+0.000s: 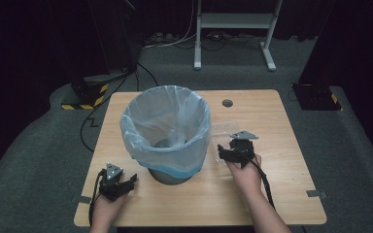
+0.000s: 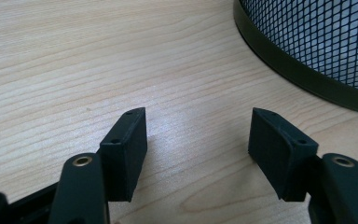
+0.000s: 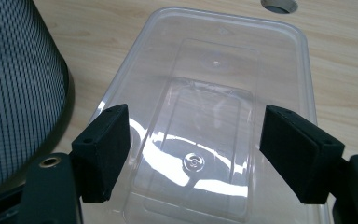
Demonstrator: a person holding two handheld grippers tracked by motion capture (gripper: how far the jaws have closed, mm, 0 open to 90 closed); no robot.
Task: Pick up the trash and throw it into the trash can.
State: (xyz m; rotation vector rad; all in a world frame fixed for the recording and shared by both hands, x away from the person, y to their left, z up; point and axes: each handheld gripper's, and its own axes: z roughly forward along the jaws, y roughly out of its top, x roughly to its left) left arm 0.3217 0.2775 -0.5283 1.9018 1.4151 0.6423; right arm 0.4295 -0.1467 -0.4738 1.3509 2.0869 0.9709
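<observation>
clear plastic container (image 3: 223, 116), rectangular, empty, glossy.

The high view looks forward and down on the whole surface (image 1: 272, 189). Each gripper view sits low and close along its own fingers, sharing the mesh bin (image 2: 317, 42) between them.

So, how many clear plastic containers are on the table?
1. The clear plastic container lies on the table, right of the mesh waste bin, just ahead of the right gripper. The bin could hide another behind it.
</observation>
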